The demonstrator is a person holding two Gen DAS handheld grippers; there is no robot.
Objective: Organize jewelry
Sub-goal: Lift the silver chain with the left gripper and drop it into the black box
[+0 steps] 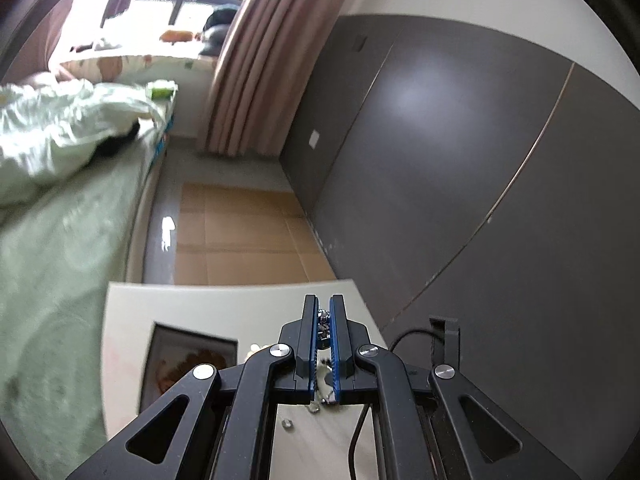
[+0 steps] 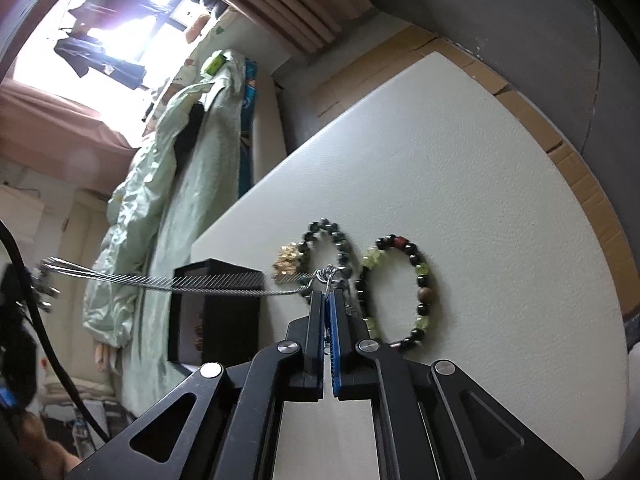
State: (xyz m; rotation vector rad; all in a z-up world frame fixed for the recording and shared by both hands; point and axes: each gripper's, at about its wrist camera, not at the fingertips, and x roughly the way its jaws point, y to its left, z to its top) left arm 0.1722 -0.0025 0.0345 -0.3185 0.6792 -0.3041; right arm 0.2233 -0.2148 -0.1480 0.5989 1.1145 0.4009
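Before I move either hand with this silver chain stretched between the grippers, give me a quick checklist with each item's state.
1. Right gripper shut on the silver chain at its ring end: ok.
2. Left gripper shut on the chain's other end, links visible between the pads: ok.
3. Chain hangs clear of the table, strung sideways toward the left gripper: ok.
4. Chain free of the dark bead bracelet behind it: cannot tell, they overlap in the right wrist view.
5. Green-and-black bead bracelet lies flat, apart from the chain: ok.
6. Black jewelry box open and reachable: cannot tell.
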